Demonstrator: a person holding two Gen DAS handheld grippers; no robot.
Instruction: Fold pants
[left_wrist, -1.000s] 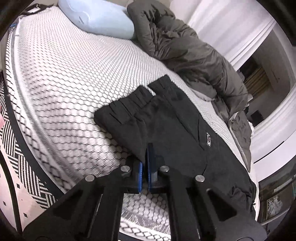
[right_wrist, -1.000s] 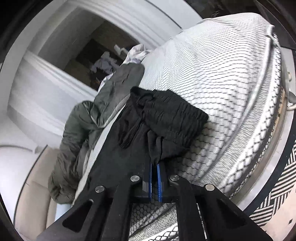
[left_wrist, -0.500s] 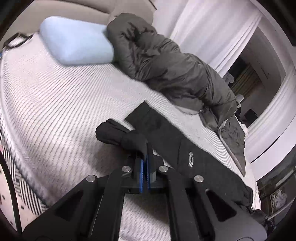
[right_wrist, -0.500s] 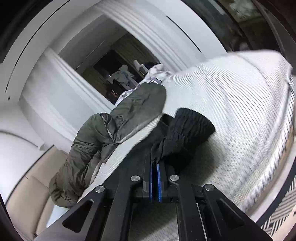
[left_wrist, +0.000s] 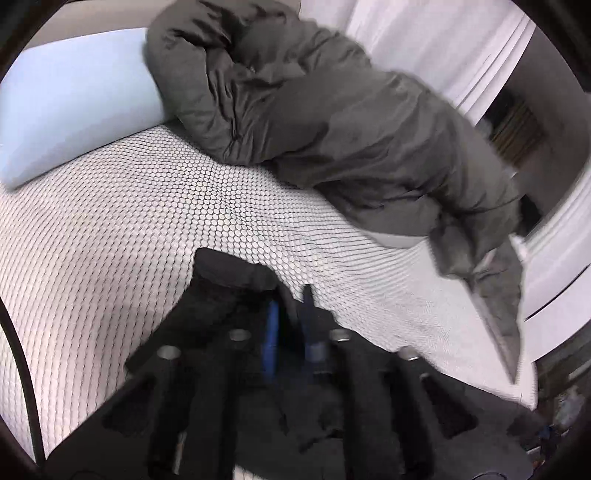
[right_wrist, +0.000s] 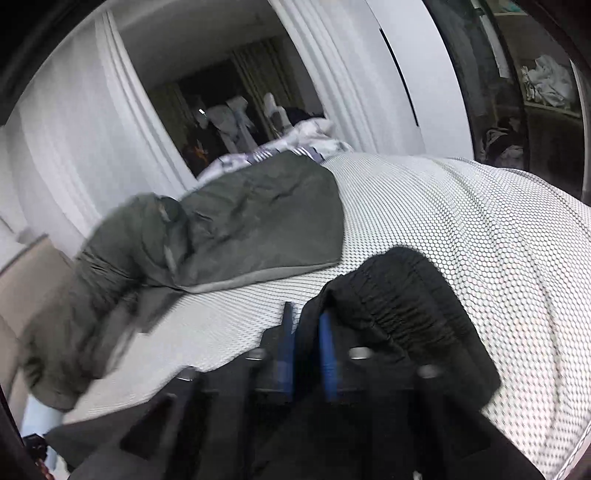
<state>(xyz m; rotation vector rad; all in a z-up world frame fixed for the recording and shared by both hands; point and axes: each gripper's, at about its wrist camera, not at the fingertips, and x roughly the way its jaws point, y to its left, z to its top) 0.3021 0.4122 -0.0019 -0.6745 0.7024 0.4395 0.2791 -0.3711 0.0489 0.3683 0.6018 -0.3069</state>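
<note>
While both wrist views are a bit smeary, you can still make out the basics on the honeycomb-patterned mattress (left_wrist: 155, 221). Starting at the left of the left wrist view, the pale blue pillow (left_wrist: 70, 110) sits at the far end of the mattress, and the dark grey duvet (left_wrist: 332, 122) is heaped right against it, trailing off along the mattress's far edge. Closer in on the mattress is the black pants (left_wrist: 225, 273) bundle, bunched up right at the left gripper (left_wrist: 291, 328). Its jaws have just been opening, the blue pads now stand a little apart, and dark fabric shows in the gap, but I honestly can't tell if the pads still press on it. Over in the right wrist view, the same duvet lies across the mattress's far side on the left, with the white curtains (right_wrist: 92, 147) beyond it. The right gripper (right_wrist: 306, 332) is also partly open, having just been opening, and a fold of the pants runs between its pads. The elastic waistband (right_wrist: 410, 306) end humps up just right of the jaws, resting on the mattress. Whether it's gripped or just draped there, no idea.
</note>
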